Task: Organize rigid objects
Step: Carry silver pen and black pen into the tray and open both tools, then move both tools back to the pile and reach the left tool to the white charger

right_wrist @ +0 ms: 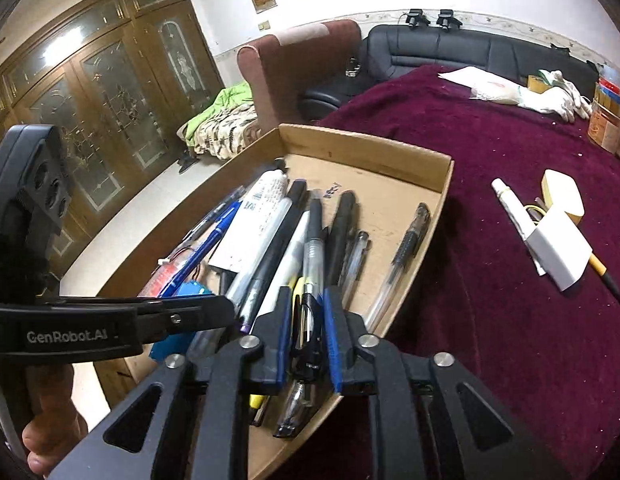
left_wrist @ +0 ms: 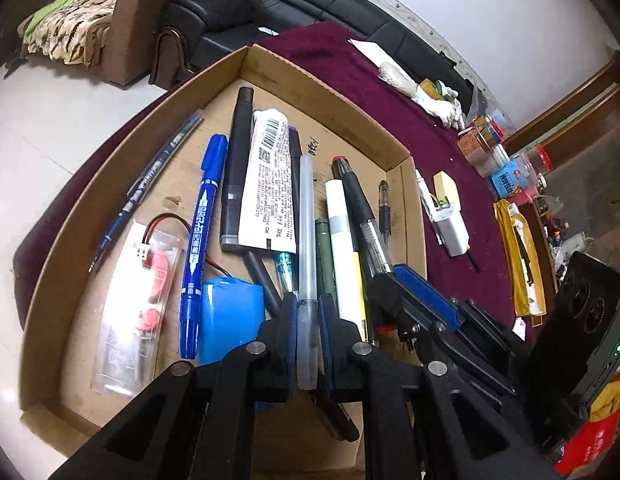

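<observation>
A shallow cardboard box (left_wrist: 326, 104) (right_wrist: 374, 152) on a maroon cloth holds several pens, markers and a white tube (left_wrist: 270, 184). My left gripper (left_wrist: 308, 312) is shut on a frosted translucent pen (left_wrist: 307, 240) that lies over the pile in the box. My right gripper (right_wrist: 306, 320) is closed around a clear pen with a black clip (right_wrist: 310, 280), low over the box's near right side. The right gripper also shows in the left wrist view (left_wrist: 422, 300), and the left one in the right wrist view (right_wrist: 214, 308).
On the cloth right of the box lie a white charger (right_wrist: 558, 252), a cream eraser-like block (right_wrist: 562, 196), a small white tube (right_wrist: 510, 204) and a yellow pencil. White gloves (right_wrist: 550, 96), jars and packets stand at the far right edge. Sofas stand behind the table.
</observation>
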`<action>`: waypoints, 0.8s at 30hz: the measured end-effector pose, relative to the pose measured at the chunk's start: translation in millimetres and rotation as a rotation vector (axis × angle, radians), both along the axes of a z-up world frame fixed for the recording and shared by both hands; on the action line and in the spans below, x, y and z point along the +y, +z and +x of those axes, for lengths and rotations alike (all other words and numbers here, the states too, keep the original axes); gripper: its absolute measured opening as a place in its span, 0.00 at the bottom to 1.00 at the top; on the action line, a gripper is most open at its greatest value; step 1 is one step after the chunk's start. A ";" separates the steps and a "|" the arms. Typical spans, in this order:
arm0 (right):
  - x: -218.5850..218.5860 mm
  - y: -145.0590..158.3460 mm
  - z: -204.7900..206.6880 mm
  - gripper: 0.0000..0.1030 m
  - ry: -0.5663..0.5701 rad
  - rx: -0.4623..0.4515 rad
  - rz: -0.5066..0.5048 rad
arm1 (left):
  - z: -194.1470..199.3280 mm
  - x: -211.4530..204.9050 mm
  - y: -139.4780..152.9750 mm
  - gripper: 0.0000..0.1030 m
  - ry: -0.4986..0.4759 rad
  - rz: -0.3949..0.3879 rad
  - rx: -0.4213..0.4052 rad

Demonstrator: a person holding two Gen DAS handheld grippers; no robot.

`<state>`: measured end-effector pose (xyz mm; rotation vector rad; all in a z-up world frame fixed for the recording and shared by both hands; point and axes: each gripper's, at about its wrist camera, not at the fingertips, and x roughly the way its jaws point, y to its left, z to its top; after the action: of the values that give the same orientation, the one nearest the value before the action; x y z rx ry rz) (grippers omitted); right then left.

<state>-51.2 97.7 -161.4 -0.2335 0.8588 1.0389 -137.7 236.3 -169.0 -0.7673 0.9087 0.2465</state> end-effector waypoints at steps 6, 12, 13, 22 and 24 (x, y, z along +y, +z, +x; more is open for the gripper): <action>-32.5 18.3 -6.0 0.45 -0.038 -0.032 0.094 | -11.0 -11.9 11.4 0.54 0.013 0.027 -0.066; -87.6 28.4 3.1 0.56 -0.120 -0.052 0.126 | -1.1 -53.4 36.1 0.58 -0.036 0.091 -0.112; -97.9 28.1 6.6 0.57 -0.141 -0.051 0.125 | 2.5 -63.8 40.3 0.58 -0.052 0.103 -0.116; -176.3 7.7 37.8 0.60 -0.285 -0.013 0.095 | 38.1 -131.0 44.5 0.58 -0.159 0.149 -0.077; -187.5 3.2 45.1 0.61 -0.305 -0.003 0.087 | 46.7 -141.2 43.5 0.58 -0.177 0.156 -0.064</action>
<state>-6.1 -89.9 -158.2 -0.0279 0.8154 0.7884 -91.0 95.0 -125.5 -0.5444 0.8800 0.1347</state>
